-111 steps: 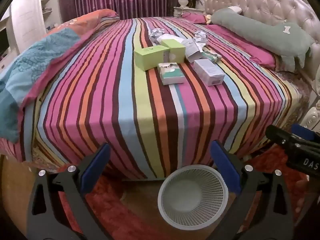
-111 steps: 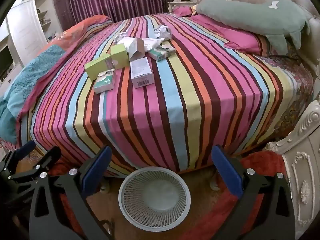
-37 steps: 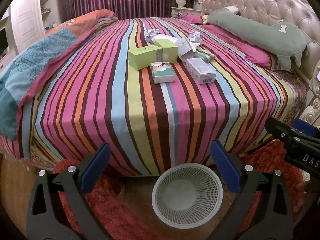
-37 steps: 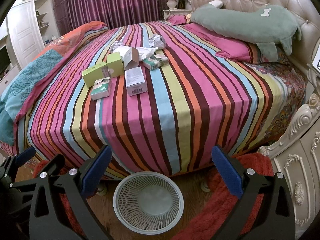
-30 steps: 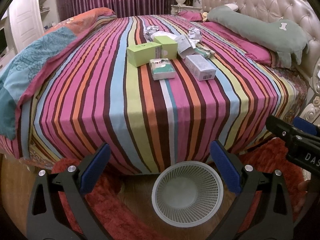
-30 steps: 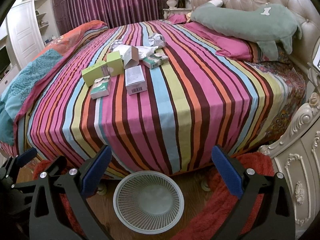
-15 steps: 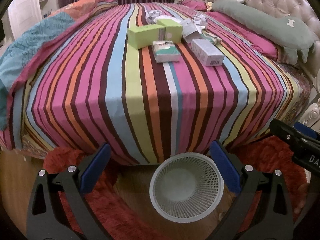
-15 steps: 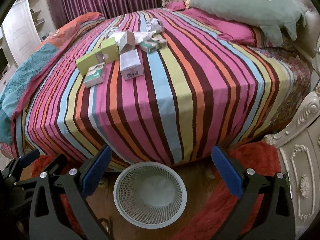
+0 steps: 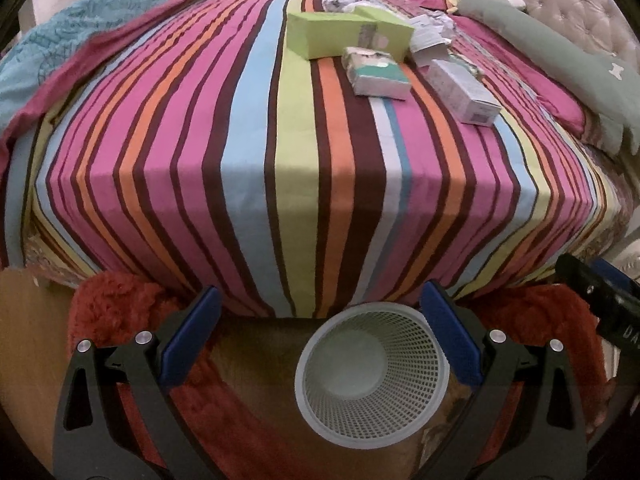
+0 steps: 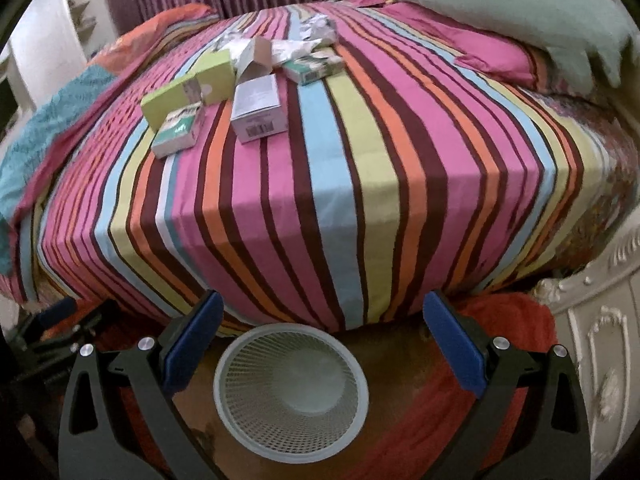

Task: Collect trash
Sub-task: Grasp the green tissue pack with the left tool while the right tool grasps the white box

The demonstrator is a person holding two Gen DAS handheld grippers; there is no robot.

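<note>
Several pieces of trash lie in a cluster on the striped bed (image 9: 304, 152): two lime-green boxes (image 9: 328, 32), a small green-and-white box (image 9: 378, 72), a pale lilac box (image 9: 464, 88) with a barcode end (image 10: 260, 110), a green packet (image 10: 316, 68), an opened white carton (image 10: 256, 54) and crumpled foil (image 10: 318, 28). A white mesh basket (image 9: 372, 376) (image 10: 290, 394) stands on the floor at the foot of the bed. My left gripper (image 9: 320, 332) and right gripper (image 10: 320, 336) are both open and hold nothing, low above the basket.
A red shaggy rug (image 9: 120, 304) and wooden floor surround the basket. A green pillow (image 10: 520, 8) and tufted headboard (image 9: 560, 0) lie at the far right. A carved white cabinet (image 10: 600, 320) stands at the right; a teal and orange quilt (image 9: 60, 52) is bunched at the left.
Both grippers have moved forward and lower toward the bed, so the bed edge and the trash look larger. Both stay open. No trash has moved.
</note>
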